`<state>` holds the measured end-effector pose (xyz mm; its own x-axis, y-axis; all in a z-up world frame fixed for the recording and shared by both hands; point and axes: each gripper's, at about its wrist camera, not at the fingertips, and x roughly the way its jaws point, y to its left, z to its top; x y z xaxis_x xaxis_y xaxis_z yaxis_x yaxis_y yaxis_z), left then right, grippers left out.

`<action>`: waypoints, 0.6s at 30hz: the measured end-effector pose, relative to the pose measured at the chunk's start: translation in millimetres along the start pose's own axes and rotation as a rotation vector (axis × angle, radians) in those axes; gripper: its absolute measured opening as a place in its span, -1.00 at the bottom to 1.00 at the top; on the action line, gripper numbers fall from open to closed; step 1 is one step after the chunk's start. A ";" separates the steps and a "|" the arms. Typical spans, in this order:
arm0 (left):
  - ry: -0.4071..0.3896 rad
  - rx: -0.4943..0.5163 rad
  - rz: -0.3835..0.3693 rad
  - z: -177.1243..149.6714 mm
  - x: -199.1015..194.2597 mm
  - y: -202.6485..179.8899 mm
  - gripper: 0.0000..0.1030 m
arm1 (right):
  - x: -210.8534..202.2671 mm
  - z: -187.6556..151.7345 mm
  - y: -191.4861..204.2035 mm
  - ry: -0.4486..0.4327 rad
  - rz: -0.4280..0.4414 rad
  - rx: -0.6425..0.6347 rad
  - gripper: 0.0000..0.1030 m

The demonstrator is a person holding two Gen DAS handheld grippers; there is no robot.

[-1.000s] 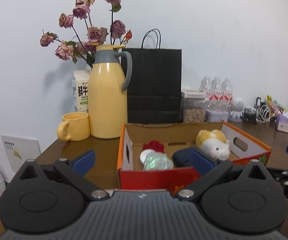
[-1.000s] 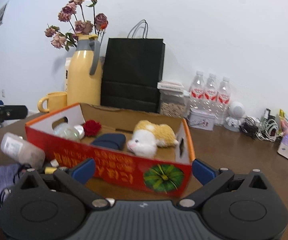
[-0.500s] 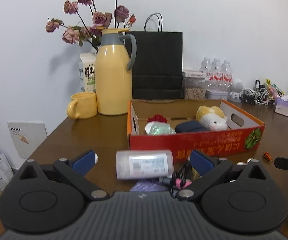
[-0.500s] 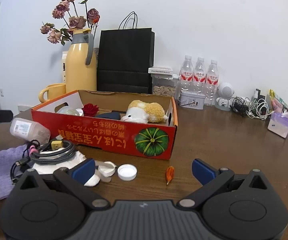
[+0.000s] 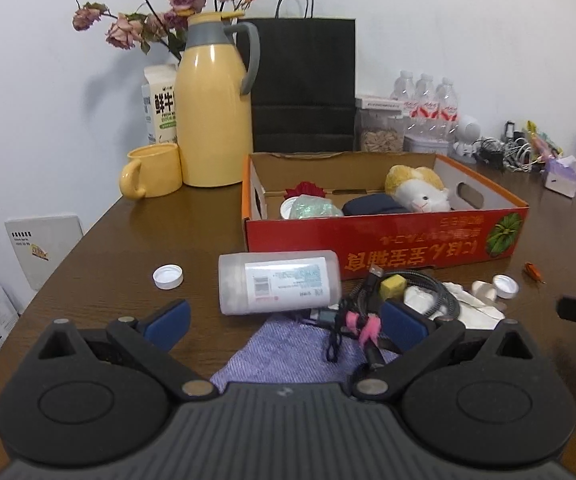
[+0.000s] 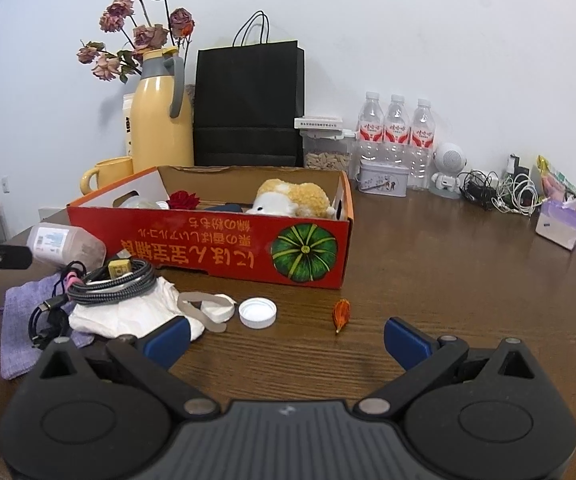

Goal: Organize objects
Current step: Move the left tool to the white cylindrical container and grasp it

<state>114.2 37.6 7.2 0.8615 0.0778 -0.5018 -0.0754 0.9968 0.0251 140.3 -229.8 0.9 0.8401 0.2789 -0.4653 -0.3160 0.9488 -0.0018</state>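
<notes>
Box: red-and-orange cardboard tray (image 5: 383, 236) on the brown counter (image 5: 128, 240), open-topped, pumpkin picture on its front wall.
Box contents: plush cat (image 5: 417, 188) at the right, dark blue fabric item (image 5: 371, 205) in the middle, red artificial flower (image 5: 305, 190) toward the back, crinkled clear-green wrapper (image 5: 311, 209) and a white round lid beside it at the left.
Bottle: translucent plastic bottle (image 5: 278, 282) lying on its side, label up, just in front of the box's left corner.
Loose pile: coiled braided cable (image 6: 114, 280) with a small yellow block on it, over white tissue (image 6: 128, 312); purple cloth pouch (image 5: 291, 352) beneath the thin black cords.
Caps: one white cap (image 5: 168, 277) alone left of the bottle; another white cap (image 6: 257, 312) in front of the box, near a small orange dried pod (image 6: 341, 313).
Back row: yellow thermos jug (image 5: 214, 104), yellow mug (image 5: 152, 170), milk carton, dried roses, black paper bag (image 5: 303, 84), a clear seed-filled canister (image 6: 325, 148), three water bottles (image 6: 395, 128).
Left gripper (image 5: 284, 324): jaws wide, empty, hovering over the pouch and cords.
Right gripper (image 6: 286, 338): jaws wide, empty, above bare counter near the cap and pod.
</notes>
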 end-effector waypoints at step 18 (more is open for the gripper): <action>0.091 0.018 0.105 19.5 83.6 -13.3 1.00 | 11.1 -5.6 -14.5 0.036 -0.044 0.028 1.00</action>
<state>197.0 31.1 -18.2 0.8000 0.1805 -0.5722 -0.1531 0.9835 0.0963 151.8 -241.3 -9.2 0.8361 0.2322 -0.4970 -0.2665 0.9638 0.0019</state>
